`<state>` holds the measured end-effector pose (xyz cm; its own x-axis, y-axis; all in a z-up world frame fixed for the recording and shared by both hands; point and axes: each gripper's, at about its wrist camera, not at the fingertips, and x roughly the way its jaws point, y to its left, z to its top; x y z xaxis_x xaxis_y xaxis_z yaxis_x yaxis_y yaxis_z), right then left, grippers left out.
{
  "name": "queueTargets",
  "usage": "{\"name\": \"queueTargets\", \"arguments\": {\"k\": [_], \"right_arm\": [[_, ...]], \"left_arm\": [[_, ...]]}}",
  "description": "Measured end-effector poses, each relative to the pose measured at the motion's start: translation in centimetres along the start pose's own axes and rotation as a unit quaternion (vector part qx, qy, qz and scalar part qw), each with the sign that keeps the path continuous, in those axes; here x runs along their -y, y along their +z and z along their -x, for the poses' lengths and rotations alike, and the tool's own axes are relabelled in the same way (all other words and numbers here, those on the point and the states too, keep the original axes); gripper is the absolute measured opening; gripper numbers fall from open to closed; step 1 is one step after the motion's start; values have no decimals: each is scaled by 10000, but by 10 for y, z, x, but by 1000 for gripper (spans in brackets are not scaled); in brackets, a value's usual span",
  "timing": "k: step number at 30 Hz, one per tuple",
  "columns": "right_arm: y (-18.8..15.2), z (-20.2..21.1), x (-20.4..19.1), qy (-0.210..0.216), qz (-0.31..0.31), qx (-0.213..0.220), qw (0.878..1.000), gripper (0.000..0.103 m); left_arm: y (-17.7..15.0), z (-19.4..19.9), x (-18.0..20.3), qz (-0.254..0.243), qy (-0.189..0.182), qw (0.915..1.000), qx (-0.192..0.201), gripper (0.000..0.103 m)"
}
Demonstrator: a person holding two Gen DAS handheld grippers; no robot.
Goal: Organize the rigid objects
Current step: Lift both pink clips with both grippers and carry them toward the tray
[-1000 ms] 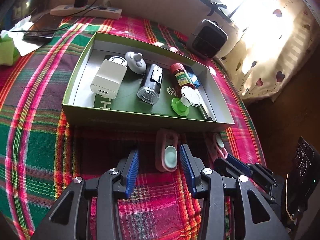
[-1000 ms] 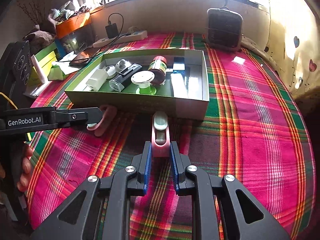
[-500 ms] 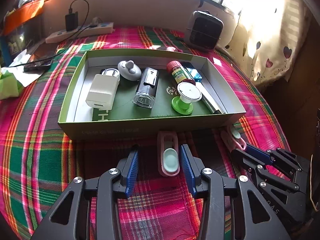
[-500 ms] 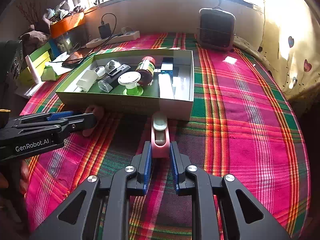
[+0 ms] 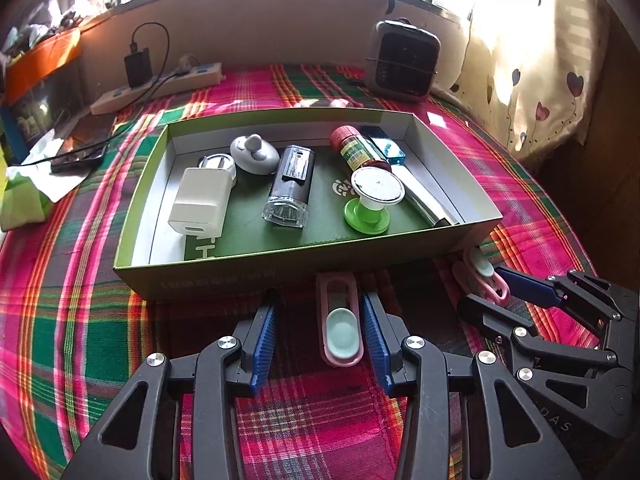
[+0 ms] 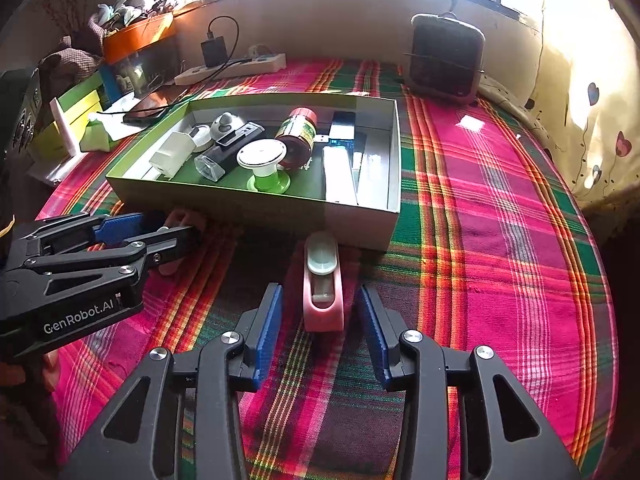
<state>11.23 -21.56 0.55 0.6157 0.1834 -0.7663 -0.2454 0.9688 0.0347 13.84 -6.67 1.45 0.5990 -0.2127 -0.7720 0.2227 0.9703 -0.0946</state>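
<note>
Both jaws open round pink clips (image 5: 340,320) (image 6: 323,284), right's opening; box wall (image 5: 280,268) just ahead.

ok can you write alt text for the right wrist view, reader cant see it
The right gripper, jaws opening, straddles a pink clip lying on a plaid tablecloth, its pads clear of the clip. Just beyond is an open green box holding a charger, bottles and other small items. At left, the left gripper reaches toward a second pink clip.

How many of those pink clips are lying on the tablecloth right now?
2, both just in front of the green box: one pink clip between the left tongs, the other between the opening right tongs. Neither is gripped.
</note>
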Motion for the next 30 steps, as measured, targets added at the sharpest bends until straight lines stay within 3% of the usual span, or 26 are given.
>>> {"name": "queueTargets", "arguments": {"k": [10, 19, 30], "right_arm": [[5, -3, 2, -77, 2, 2, 10000, 40], [4, -3, 3, -46, -40, 14, 10000, 40], [4, -1, 5, -40, -119, 38, 9999, 21]], "left_arm": [[1, -1, 0, -17, 79, 9999, 80, 39], [0, 0, 0, -13, 172, 9998, 112, 31], [-1, 1, -3, 65, 149, 9998, 128, 17]]}}
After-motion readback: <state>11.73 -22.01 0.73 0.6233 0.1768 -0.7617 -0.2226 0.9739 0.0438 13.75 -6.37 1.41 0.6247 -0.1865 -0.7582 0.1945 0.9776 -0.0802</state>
